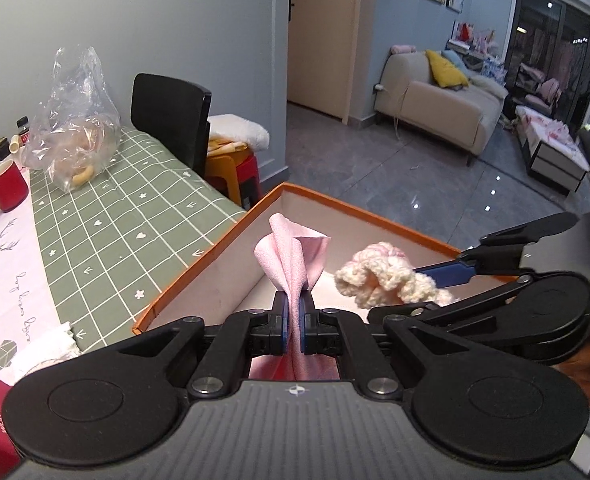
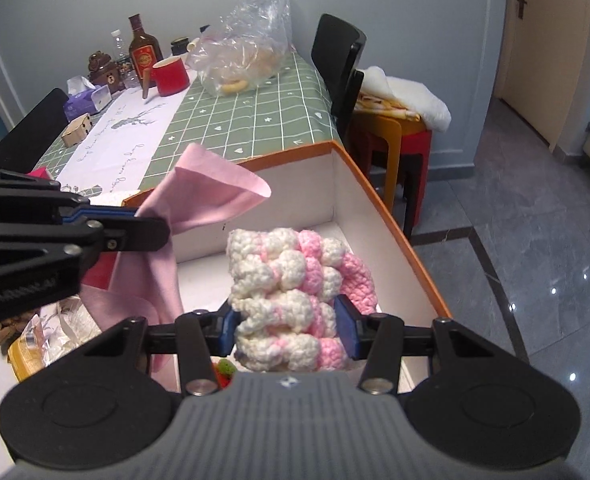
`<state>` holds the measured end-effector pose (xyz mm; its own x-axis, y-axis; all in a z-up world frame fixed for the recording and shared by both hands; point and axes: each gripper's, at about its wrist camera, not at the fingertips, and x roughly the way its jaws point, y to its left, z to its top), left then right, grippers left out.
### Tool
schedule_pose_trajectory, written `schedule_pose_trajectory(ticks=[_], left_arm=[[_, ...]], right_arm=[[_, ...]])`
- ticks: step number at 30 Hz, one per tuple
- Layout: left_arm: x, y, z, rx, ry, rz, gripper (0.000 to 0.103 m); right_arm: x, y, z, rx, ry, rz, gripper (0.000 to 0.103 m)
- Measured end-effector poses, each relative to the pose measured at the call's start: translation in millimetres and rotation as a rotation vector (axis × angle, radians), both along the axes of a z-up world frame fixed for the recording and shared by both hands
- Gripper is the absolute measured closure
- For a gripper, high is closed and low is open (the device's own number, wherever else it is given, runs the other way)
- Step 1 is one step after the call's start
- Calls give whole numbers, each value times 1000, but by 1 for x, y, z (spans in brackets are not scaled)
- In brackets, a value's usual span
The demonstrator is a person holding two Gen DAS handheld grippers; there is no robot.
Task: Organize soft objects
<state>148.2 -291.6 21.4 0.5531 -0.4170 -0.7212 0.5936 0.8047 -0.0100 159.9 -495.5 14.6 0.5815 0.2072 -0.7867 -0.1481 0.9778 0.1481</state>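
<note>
My left gripper point(image 1: 294, 312) is shut on a thin pink cloth point(image 1: 291, 260), whose folded corner sticks up above the pads while the rest hangs below. The same pink cloth point(image 2: 207, 200) shows in the right wrist view, pinched by the left gripper point(image 2: 143, 220) over the box's left side. A bunched cream and pink crocheted piece point(image 2: 295, 300) is squeezed between the blue pads of my right gripper point(image 2: 291, 330). Both grippers hover over the white box with an orange rim point(image 2: 375, 184), which stands on the table's end. The crocheted piece point(image 1: 383, 280) also shows beside the cloth, held by the right gripper point(image 1: 431, 280).
The green checked tablecloth point(image 2: 235, 120) carries a clear plastic bag point(image 2: 251, 48), a red mug point(image 2: 171, 76), a bottle point(image 2: 143, 48), a tissue box point(image 2: 87, 100) and a small wooden box point(image 2: 77, 130). A black chair point(image 2: 339, 60) and stacked stools point(image 2: 395, 136) stand right of the table.
</note>
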Motion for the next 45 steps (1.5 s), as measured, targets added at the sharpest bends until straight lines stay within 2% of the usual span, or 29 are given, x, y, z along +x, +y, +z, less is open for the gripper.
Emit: schedule_pose_trajectory(ticks=[14,24,29,36,38,42,45], left_arm=[[33,-13,-33,199,35,16,98],[45,-22,-47,268,49,20,98],[51,-20,-54,271,62,37,95],[49,-15,-54,248,84,49,86],[49,-14,-51,252,79,47,84],[49,-10,-44,235,72,60,72],[49,-6,-39,217,71,68,72]], right_arm=[[41,35,-32,-44,44,59,55],[52,56,-49,-123,34,144,55],[56,60,-55,-149,46,156,54],[58,63,-56,-157,47,158,39],[56,63,-55,-153,46,160,39],[55,60,-51,-133,44,152,39],[53,58,-48,-128,44,141,38]])
